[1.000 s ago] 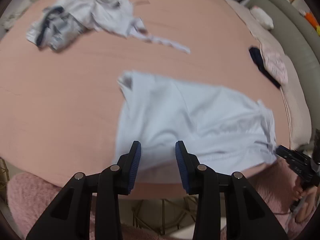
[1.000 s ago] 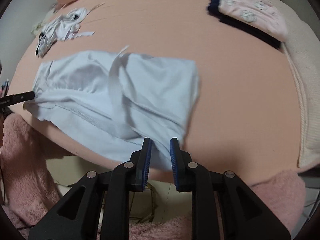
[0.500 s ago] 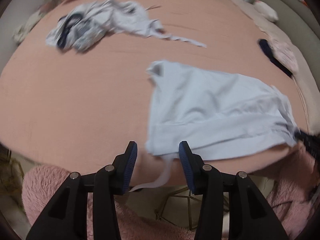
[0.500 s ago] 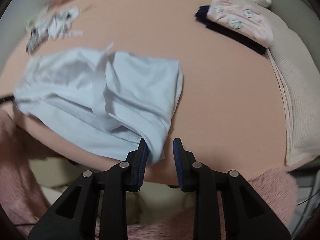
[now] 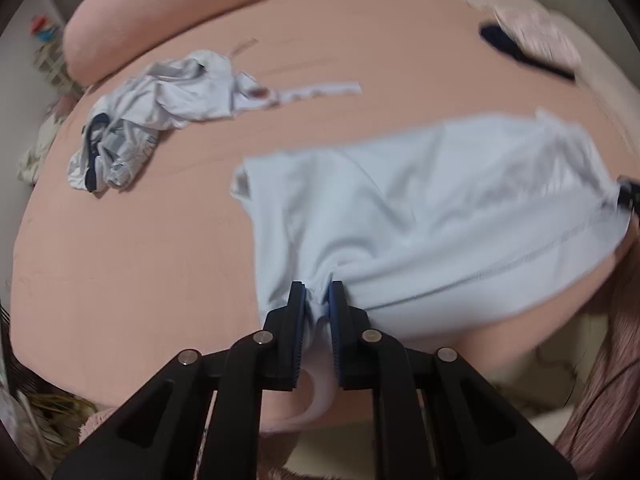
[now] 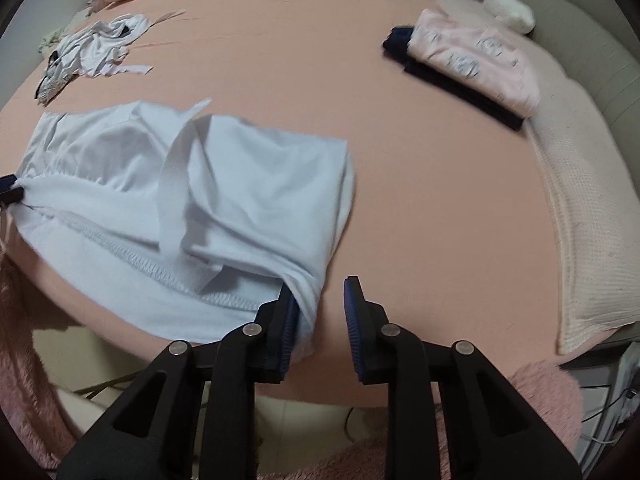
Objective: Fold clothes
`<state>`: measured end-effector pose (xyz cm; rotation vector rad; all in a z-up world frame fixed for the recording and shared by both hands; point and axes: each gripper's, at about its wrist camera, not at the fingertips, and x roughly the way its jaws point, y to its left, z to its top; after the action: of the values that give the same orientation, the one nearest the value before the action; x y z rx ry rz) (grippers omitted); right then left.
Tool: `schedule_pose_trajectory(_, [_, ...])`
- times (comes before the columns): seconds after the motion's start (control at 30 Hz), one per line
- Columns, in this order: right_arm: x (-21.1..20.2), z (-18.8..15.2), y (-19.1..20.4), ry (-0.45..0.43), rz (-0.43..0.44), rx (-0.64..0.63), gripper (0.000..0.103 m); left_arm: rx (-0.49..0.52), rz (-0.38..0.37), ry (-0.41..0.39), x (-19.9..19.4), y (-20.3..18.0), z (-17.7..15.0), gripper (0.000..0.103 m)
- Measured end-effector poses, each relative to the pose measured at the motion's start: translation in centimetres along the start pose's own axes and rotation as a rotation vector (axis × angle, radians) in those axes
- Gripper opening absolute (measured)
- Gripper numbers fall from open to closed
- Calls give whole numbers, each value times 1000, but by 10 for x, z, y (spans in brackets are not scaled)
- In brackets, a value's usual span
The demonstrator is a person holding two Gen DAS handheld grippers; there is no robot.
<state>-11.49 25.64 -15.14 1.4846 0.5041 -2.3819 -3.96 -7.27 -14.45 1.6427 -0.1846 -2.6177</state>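
Now the left gripper [image 5: 317, 294], its jaws having just closed, pinches the near edge of the pale blue garment [image 6: 192, 200], which lies spread on the pink bed [image 6: 420, 200]. At the garment's other corner, the right gripper [image 6: 320, 300] stands parted, fabric against one pad only.

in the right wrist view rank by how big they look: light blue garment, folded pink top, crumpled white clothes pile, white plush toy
1. light blue garment, also nearest
2. folded pink top
3. crumpled white clothes pile, farther off, so unsure against the top
4. white plush toy
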Motion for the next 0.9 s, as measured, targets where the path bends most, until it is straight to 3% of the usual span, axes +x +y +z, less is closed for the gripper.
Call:
schedule_pose_trajectory(0.2, [-8,21,-1,-99,-97,15,14,-66,63,-41,-2,24,16,4])
schedule_pose_trajectory(0.27, [-1,27,-2,-106,-95,44,14,-120,0,-7,2,36,16,4])
schedule_pose_trajectory(0.3, [6,30,-3,-68,-79,64,14,-147,-46,9,1,42,15,4])
schedule_pose_trajectory(0.4, [4,24,-8,-15,0,85,14,-142,-121,-20,-18,46,5,8])
schedule_pose_trajectory(0.43, [-2,18,-9,-20,17,79,14,-137,-139,-35,-25,46,2,11])
schedule_pose_trajectory(0.47, [-8,11,-10,-27,31,70,16,-128,-152,-45,-28,45,-2,31])
schedule_pose_trajectory(0.5, [-11,6,-13,-26,30,67,17,-115,-157,-48,-28,43,-5,57])
schedule_pose_trajectory(0.53, [-11,3,-15,-23,21,69,19,-103,-163,-47,-26,41,-7,61])
schedule_pose_trajectory(0.63, [-2,0,-22,-8,-11,120,29,-58,-124,-3,-10,26,-11,60])
schedule_pose_trajectory(0.67, [1,0,-24,-1,-22,147,35,-36,-109,11,-6,21,-13,53])
schedule_pose_trajectory(0.8, [15,1,-14,19,-33,179,34,43,-58,38,5,1,-17,21])
schedule_pose_trajectory(0.83, [16,0,-13,20,-5,187,25,54,-50,34,5,-1,-16,12])
schedule_pose_trajectory(0.87, [17,0,-13,22,31,199,9,57,-45,22,4,-1,-14,9])
schedule_pose_trajectory(0.9, [18,0,-13,24,67,210,5,53,-37,7,1,0,-11,8])
